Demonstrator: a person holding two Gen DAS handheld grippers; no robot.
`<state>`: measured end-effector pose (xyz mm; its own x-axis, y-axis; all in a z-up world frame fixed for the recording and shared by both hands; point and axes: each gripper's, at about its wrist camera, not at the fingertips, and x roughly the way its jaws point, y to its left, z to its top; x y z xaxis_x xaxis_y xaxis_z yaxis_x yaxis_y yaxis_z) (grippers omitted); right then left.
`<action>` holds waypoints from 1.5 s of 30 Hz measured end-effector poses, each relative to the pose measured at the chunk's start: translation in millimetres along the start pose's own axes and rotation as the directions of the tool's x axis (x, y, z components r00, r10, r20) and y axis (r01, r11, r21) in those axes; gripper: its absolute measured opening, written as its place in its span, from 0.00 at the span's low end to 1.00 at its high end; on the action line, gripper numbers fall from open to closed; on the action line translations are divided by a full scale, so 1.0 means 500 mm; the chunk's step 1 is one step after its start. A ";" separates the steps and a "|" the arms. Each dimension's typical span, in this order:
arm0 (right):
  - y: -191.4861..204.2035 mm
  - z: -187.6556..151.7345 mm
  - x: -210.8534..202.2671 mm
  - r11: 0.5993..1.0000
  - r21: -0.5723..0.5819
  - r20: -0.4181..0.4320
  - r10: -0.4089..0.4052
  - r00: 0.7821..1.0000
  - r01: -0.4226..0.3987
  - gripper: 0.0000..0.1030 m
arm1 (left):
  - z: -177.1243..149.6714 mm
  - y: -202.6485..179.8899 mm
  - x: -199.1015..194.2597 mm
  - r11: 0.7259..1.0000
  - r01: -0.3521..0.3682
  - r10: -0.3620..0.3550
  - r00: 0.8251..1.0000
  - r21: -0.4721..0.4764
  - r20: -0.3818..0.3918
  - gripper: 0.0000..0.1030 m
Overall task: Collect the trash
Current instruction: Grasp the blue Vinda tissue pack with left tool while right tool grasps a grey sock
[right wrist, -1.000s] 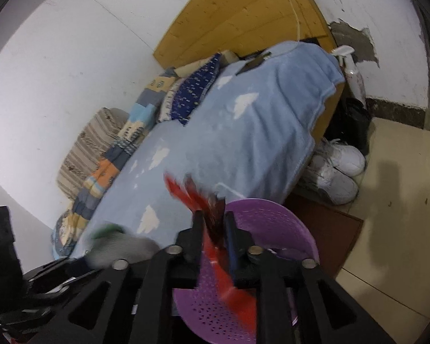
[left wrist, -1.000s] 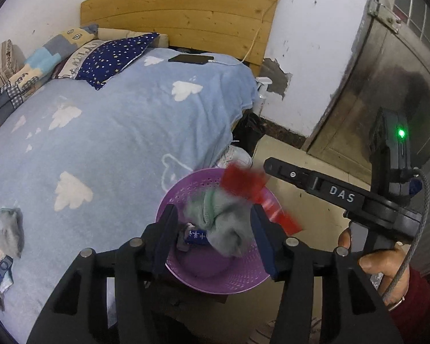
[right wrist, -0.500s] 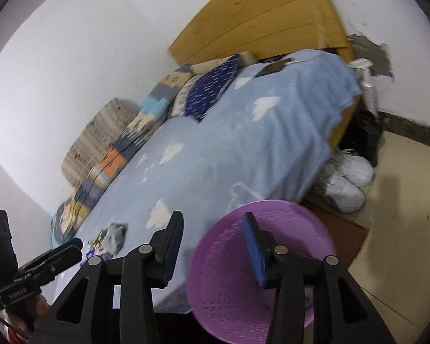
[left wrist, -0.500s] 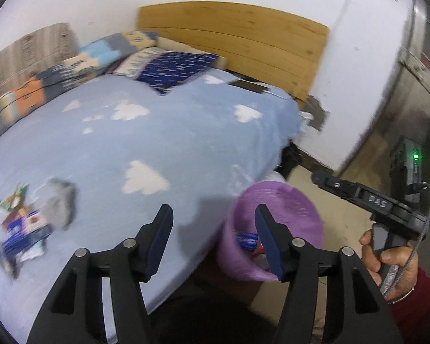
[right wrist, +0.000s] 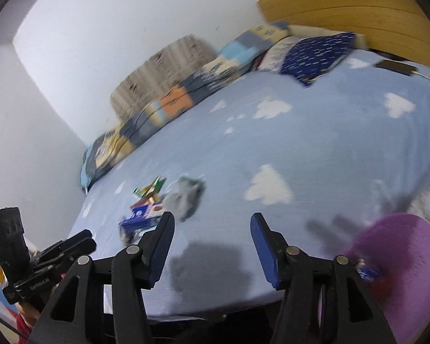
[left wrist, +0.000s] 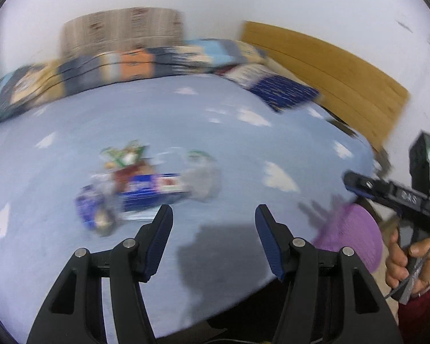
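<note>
A pile of trash lies on the blue cloud-print bed [left wrist: 243, 149]: a blue box [left wrist: 149, 190], green and red wrappers [left wrist: 123, 154] and a grey crumpled cloth [left wrist: 200, 175]. The pile also shows in the right wrist view [right wrist: 146, 212], with the grey cloth [right wrist: 186, 200] beside it. My left gripper [left wrist: 213, 238] is open and empty, above the bed's near edge, short of the pile. My right gripper [right wrist: 212, 246] is open and empty, to the right of the pile. The purple basket [right wrist: 401, 263] stands by the bed's edge at the right, with trash inside; it also shows in the left wrist view [left wrist: 355, 235].
Patchwork quilt [left wrist: 134, 66] and a striped cushion [left wrist: 120, 34] lie along the white wall. A dark blue pillow [left wrist: 275, 89] lies by the wooden headboard [left wrist: 329, 68]. A black phone [right wrist: 395, 66] rests near the headboard. White shoes [right wrist: 424, 203] sit on the floor beyond the basket. Both views are motion-blurred.
Both grippers let go of the grey cloth and red wrapper over the basket, opened, and swung left from the basket toward the trash pile on the bed.
</note>
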<state>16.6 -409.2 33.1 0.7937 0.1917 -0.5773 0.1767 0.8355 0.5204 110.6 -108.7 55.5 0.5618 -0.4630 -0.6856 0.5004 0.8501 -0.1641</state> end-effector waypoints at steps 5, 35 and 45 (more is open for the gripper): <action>0.072 0.014 0.111 0.999 -0.002 -0.098 0.032 0.995 -0.033 0.61 | 0.009 0.173 0.018 0.971 -0.147 0.148 0.989 -0.190 -0.009 0.57; 0.117 0.066 0.507 0.986 0.169 -0.271 0.029 0.962 0.018 0.16 | -0.008 0.399 0.294 0.846 -0.308 0.163 0.926 -0.435 -0.340 0.36; 0.223 0.066 0.432 0.997 -0.036 -0.155 0.061 0.986 -0.067 0.16 | 0.033 0.355 0.160 0.878 -0.320 0.284 0.947 -0.356 -0.149 0.30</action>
<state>226.9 -291.5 -12.9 0.7029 0.3197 -0.6354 0.1024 0.8385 0.5351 255.3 0.8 -16.9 0.5760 -0.1595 -0.8018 0.0253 0.9838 -0.1775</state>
